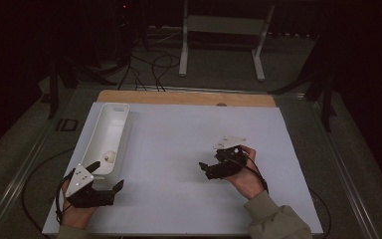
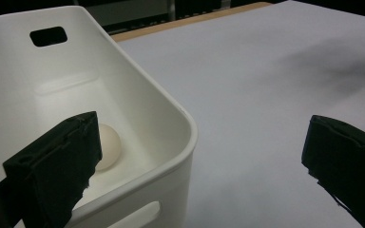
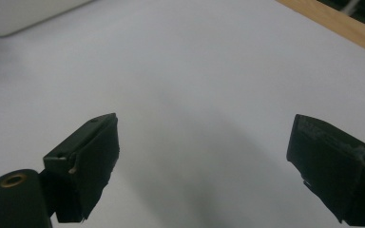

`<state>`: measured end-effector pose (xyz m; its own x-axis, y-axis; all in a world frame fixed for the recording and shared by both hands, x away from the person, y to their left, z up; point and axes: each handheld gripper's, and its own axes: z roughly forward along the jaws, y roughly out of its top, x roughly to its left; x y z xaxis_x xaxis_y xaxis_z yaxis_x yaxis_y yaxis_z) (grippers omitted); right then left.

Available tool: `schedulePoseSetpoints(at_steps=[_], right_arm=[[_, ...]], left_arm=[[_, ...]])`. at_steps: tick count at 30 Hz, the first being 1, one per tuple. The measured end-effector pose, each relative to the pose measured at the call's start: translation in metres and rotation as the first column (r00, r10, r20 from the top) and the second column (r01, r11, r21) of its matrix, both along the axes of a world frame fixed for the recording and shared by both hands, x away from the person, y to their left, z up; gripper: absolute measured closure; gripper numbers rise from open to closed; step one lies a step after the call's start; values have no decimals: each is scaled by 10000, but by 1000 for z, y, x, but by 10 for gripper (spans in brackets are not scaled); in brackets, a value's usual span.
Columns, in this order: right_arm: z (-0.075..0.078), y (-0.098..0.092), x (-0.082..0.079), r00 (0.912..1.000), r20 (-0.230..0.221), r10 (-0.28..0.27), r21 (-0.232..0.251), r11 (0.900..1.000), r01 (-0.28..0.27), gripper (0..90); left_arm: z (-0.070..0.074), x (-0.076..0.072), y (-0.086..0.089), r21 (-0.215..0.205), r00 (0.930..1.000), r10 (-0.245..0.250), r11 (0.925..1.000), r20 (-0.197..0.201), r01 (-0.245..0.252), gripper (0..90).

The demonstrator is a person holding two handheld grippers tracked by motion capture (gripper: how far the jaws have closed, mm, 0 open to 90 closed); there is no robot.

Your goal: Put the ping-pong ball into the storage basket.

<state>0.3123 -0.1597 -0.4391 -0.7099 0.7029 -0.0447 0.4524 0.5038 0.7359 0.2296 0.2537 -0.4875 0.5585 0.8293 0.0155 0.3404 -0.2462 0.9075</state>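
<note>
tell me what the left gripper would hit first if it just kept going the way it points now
Probably the white bin: the left gripper stands open with the bin's near corner between its jaws, one jaw over the inside near the ball, the other over the white table. Depth is unclear.

We see a white sheet (image 1: 179,164) covering the middle of the high view, with a wooden strip (image 1: 179,97) showing along its far edge. Above that, at top centre, a white frame (image 1: 224,25) stands on the grey floor. Black cables (image 1: 154,67) loop on the floor to the frame's left. A small black rectangle (image 1: 68,124) lies just left of the sheet. Dark stand legs (image 1: 326,94) rise at the upper right.
</note>
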Motion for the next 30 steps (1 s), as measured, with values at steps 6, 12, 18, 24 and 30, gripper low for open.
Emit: schedulePoseSetpoints(at_steps=[6,12,18,24,30], right_arm=[[-5,-26,-10,9993,186,-332,267,9991,327,99],[-14,-49,-23,9970,347,-695,679,9954,671,101],[-27,-75,-39,9877,793,-1350,1621,9794,1208,105],[-38,-94,-59,9705,1589,-1813,2515,9580,1378,115],[-41,-105,-73,9544,2176,-2045,3026,9437,1332,104]], left_arm=[[0,0,0,-87,10000,49,10000,-12,-49,2],[0,1,1,-393,10000,15,9992,-54,-17,2],[1,1,2,-477,10000,76,9988,-13,-77,1],[1,1,3,-583,9998,169,9982,53,-166,1],[1,2,3,-610,9999,129,9981,86,-123,1]])
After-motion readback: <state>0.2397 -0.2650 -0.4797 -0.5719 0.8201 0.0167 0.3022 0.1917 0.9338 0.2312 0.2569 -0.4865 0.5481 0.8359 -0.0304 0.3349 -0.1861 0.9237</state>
